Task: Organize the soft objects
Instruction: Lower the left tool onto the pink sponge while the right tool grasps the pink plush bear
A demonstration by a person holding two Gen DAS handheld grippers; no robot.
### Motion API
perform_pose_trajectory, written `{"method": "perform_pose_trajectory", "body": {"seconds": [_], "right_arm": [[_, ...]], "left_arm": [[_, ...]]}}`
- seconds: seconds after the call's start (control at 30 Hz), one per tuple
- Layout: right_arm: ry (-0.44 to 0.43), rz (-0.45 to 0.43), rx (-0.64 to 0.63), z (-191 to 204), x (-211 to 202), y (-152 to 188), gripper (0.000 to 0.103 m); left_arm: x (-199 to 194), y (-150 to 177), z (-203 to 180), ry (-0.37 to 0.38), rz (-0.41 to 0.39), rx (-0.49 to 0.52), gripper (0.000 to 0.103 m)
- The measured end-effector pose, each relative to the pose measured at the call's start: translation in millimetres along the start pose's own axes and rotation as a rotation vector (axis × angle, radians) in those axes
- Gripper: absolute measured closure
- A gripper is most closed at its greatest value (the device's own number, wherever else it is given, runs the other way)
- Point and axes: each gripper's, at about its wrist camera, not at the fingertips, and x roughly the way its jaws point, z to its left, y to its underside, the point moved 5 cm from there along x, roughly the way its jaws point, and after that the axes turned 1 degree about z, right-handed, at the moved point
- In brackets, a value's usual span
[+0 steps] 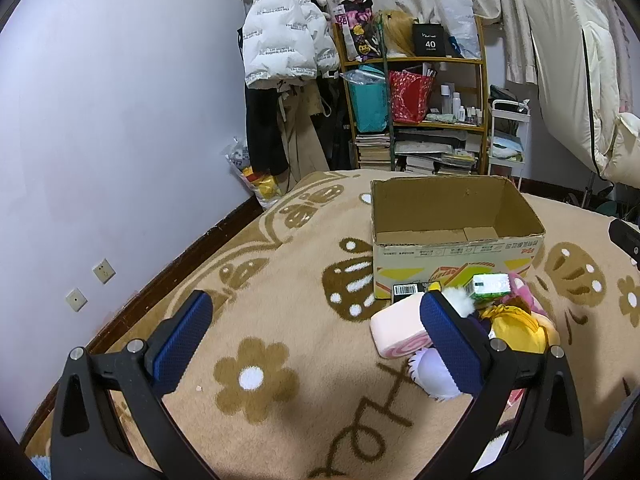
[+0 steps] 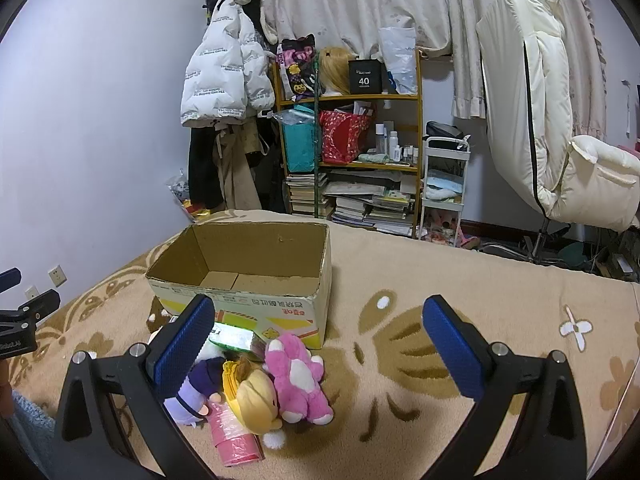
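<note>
An empty cardboard box stands open on the patterned blanket. In front of it lies a pile of soft toys: a pink plush animal, a yellow-haired doll, a purple doll, a pink roll-cake cushion, and a green carton. My left gripper is open, hovering left of the pile, its right finger in front of the cushion. My right gripper is open above the pink plush, holding nothing.
The beige blanket with brown flower patterns covers the bed. Beyond it are a cluttered shelf, hanging coats, a white cart and a cream chair. A pink rolled bag lies by the dolls.
</note>
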Motion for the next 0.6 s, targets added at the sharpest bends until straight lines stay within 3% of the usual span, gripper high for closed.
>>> {"method": "perform_pose_trajectory", "body": {"seconds": [0.6], "right_arm": [[-0.008, 0.114, 0.039, -11.4, 34.8, 18.6, 0.0]], "left_arm": [[51.6, -5.4, -12.9, 0.035, 0.128, -0.019, 0.001]]}}
